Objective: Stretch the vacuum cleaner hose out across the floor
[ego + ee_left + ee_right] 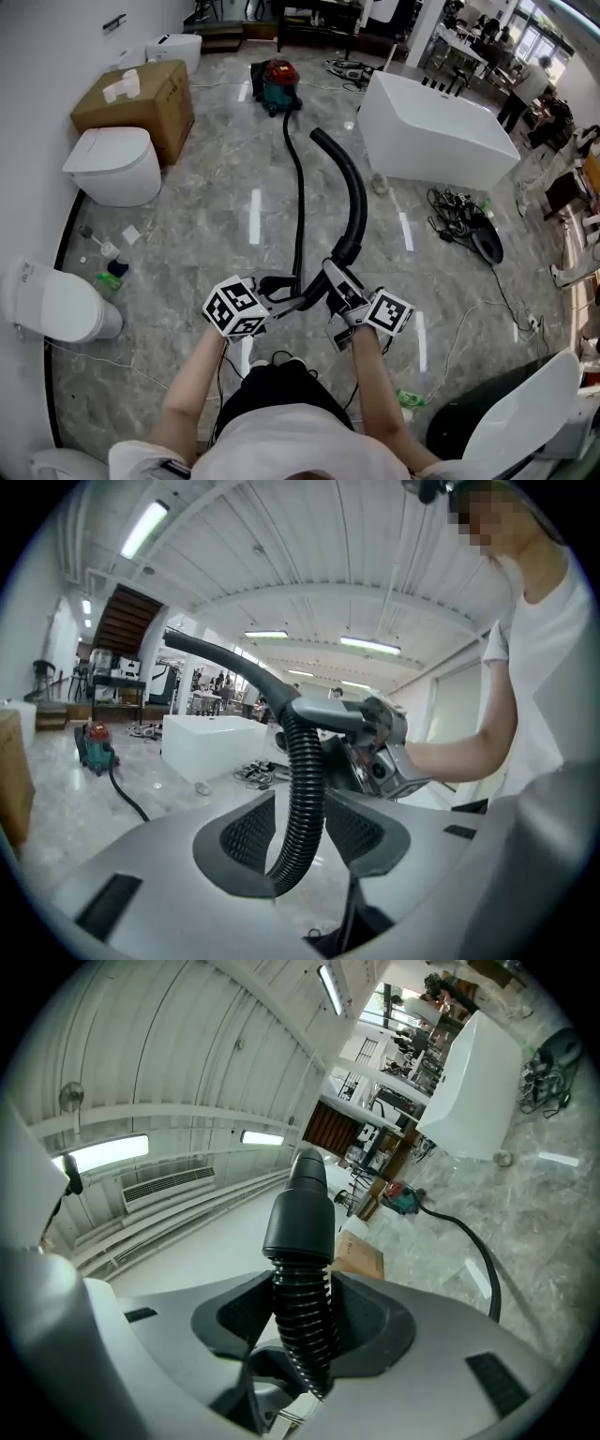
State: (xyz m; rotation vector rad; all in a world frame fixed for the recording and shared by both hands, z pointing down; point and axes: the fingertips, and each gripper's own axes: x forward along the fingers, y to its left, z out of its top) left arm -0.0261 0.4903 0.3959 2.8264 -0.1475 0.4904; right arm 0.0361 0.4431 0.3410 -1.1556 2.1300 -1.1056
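Observation:
The red and green vacuum cleaner (278, 84) stands on the floor at the far end. Its black hose (299, 206) runs along the floor toward me and rises to my grippers. My left gripper (284, 298) is shut on the ribbed hose (302, 799) a short way back from the end. My right gripper (336, 279) is shut on the ribbed hose (305, 1321) just below the smooth cuff (300, 1218). From that cuff the curved black wand (354, 192) arches away above the floor. In the left gripper view, the right gripper (382, 750) shows just past the hose.
A white bathtub (431, 127) stands at the right, with tangled cables (459, 211) beside it. At the left are two toilets (114, 164) (52, 305), a cardboard box (141, 98) and small bottles (110, 274). A white seat shell (525, 412) is at the lower right.

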